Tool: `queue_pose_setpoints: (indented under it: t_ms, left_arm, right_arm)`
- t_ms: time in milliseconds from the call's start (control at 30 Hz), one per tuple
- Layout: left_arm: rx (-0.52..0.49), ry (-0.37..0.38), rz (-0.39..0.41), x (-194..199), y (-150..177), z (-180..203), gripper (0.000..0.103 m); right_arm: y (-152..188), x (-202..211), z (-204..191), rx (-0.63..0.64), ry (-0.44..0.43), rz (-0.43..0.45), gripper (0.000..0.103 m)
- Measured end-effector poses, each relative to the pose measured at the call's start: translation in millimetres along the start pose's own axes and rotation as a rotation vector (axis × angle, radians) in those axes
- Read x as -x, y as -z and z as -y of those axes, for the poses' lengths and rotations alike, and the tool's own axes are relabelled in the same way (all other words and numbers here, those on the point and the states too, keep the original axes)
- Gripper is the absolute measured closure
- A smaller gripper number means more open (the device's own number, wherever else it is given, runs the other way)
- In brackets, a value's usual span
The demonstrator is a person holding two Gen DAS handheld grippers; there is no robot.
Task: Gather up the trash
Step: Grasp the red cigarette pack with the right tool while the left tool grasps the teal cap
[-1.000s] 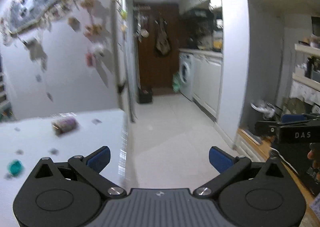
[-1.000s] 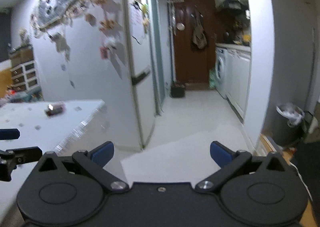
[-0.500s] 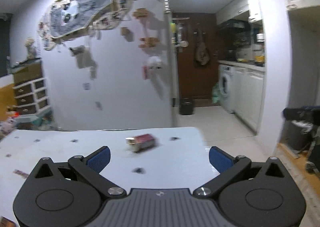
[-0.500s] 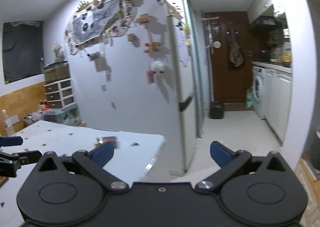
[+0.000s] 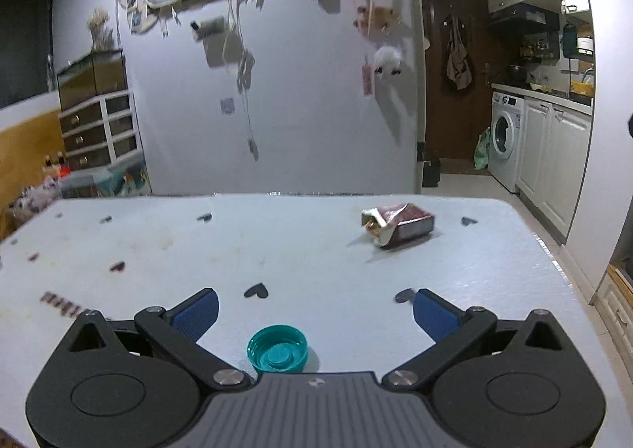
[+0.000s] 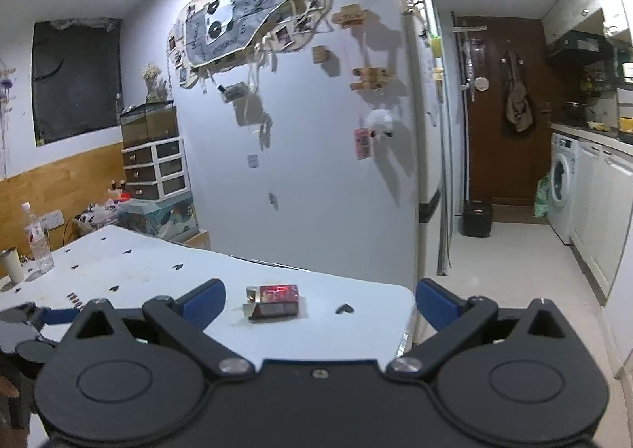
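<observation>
The left claw [image 5: 314,313] is being held wide open just above the white counter [image 5: 316,250], with nothing between its blue fingertips [image 5: 196,313]. A teal bottle cap [image 5: 277,349] is lying open side up on the counter, close in front of the claw body and roughly centred between the spread fingers, not touched by either. Farther off and to the right, a crumpled red packet [image 5: 397,224] is lying on its side near the counter's far edge, its torn foil end turned left. Small dark heart marks [image 5: 256,291] are scattered over the counter.

The right claw [image 6: 320,299] is also being held wide open and empty, over the counter's near corner. The red packet [image 6: 275,301] is seen between its fingers, well ahead of them. At the counter's far left, a clear water bottle [image 6: 36,238] is standing upright beside a cup [image 6: 12,264].
</observation>
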State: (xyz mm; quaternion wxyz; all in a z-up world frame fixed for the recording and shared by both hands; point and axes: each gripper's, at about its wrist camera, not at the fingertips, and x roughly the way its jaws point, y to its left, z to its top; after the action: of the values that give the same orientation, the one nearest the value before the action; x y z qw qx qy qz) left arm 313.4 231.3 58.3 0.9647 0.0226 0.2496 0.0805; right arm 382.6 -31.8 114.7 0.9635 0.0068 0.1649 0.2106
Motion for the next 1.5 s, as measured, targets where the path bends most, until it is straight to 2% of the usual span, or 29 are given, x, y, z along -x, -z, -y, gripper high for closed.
queue_pose_setpoints:
  t_ms: [133,300,467,667,900,1000,1267,1333,1367,1400,1500]
  left_arm:
    - [0.006,0.027,-0.011,-27,7,-11,0.000]
    - [-0.006,0.056,-0.026,-51,10,-23,0.000]
    - [-0.007,0.103,-0.024,-58,12,-41,0.000]
    - [-0.042,0.133,-0.046,-67,21,-55,0.000]
    - [-0.091,0.220,-0.052,-64,28,-50,0.000]
    - [-0.107,0.261,-0.066,-64,31,-48,0.000]
    - [-0.130,0.284,-0.067,-66,37,-45,0.002]
    - [-0.128,0.299,-0.076,-67,39,-45,0.010]
    - [-0.129,0.300,-0.083,-67,40,-45,0.011]
    - [-0.128,0.299,-0.085,-67,40,-45,0.014]
    - [-0.127,0.303,-0.084,-66,40,-45,0.019]
  right_arm:
    - [0,-37,-18,0.053,0.042,-0.019,0.000]
    - [2,-82,-29,0.059,0.029,-0.055,0.000]
    - [1,-129,-42,0.078,0.031,-0.098,0.000]
    - [-1,-186,-56,0.042,-0.025,-0.193,0.000]
    - [15,-249,-69,0.037,0.012,-0.264,0.000]
    - [24,-271,-70,0.031,0.002,-0.295,0.000]
    - [40,-300,-79,0.004,-0.040,-0.360,0.000]
    - [44,-304,-86,0.049,-0.024,-0.379,0.000]
    - [45,-306,-88,0.069,-0.012,-0.386,0.002]
    - [47,-307,-90,0.082,0.000,-0.393,0.009]
    - [48,-305,-89,0.086,0.023,-0.375,0.013]
